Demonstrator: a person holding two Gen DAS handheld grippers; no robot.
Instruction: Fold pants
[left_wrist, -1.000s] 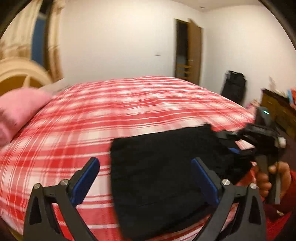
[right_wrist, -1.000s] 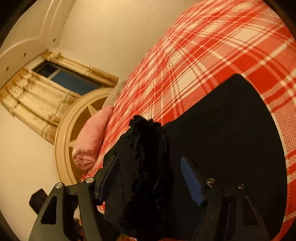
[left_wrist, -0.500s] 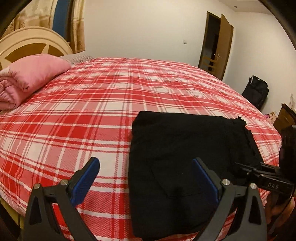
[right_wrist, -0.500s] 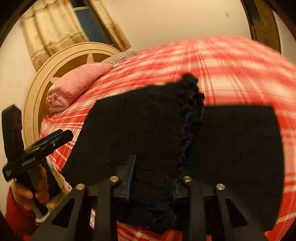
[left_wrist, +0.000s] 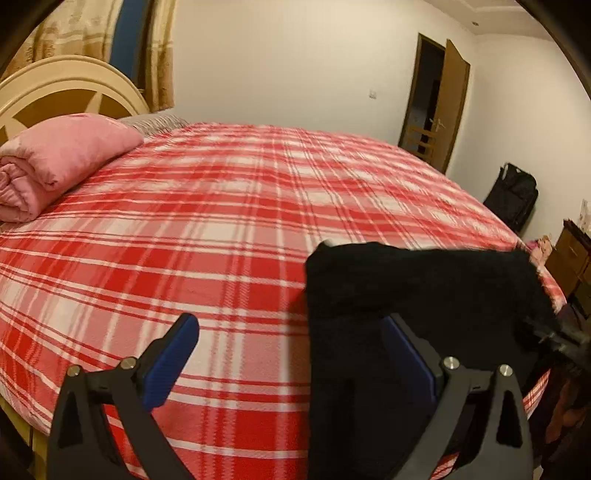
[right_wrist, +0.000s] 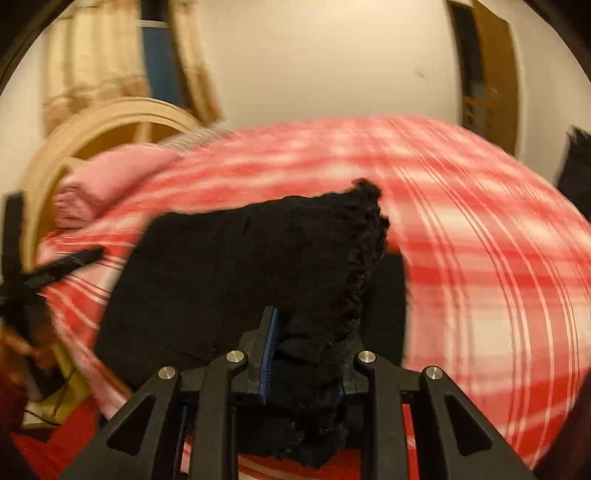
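Note:
The black pants (left_wrist: 417, 295) lie folded near the front right edge of the red plaid bed (left_wrist: 221, 229). My left gripper (left_wrist: 291, 354) is open and empty, its right finger (left_wrist: 406, 350) over the pants' left part. My right gripper (right_wrist: 306, 350) is shut on the pants (right_wrist: 240, 266), pinching their frayed hem end and lifting it off the bed. The right gripper also shows in the left wrist view (left_wrist: 554, 336) at the pants' right end, blurred.
A pink rolled blanket (left_wrist: 55, 162) lies by the cream headboard (left_wrist: 70, 88) at the left. A brown door (left_wrist: 439, 107) stands open at the back right, with a black bag (left_wrist: 513, 195) and a wooden dresser (left_wrist: 572, 262) along the right wall.
My right gripper closed on the pants' hem end and has lifted and swung it. My left gripper stayed open and shifted left, so the pants sit further right in its view.

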